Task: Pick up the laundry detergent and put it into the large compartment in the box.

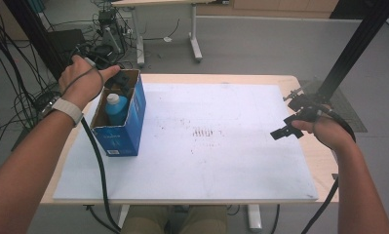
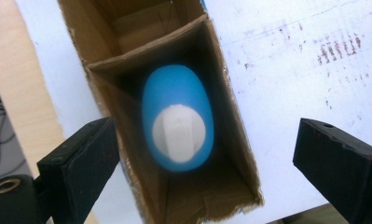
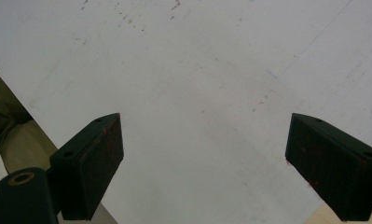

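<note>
My left gripper [image 2: 200, 163] hangs released above the bottle [image 2: 178, 119], upright in the box [image 2: 104, 46]. Smooth, stiff plastic, probably slippery: I'd grip its white cap [image 2: 179, 133].

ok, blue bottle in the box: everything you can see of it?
The blue bottle looks like smooth plastic, oval from above, with a white ribbed cap. It stands upright in the near compartment of the open blue cardboard box, at the table's left. Nothing grips it: the left tongs hang open above it, apart from it.

Blue box [image 1: 126, 117] at left edge; white board [image 1: 221, 146] otherwise apparently open.
</note>
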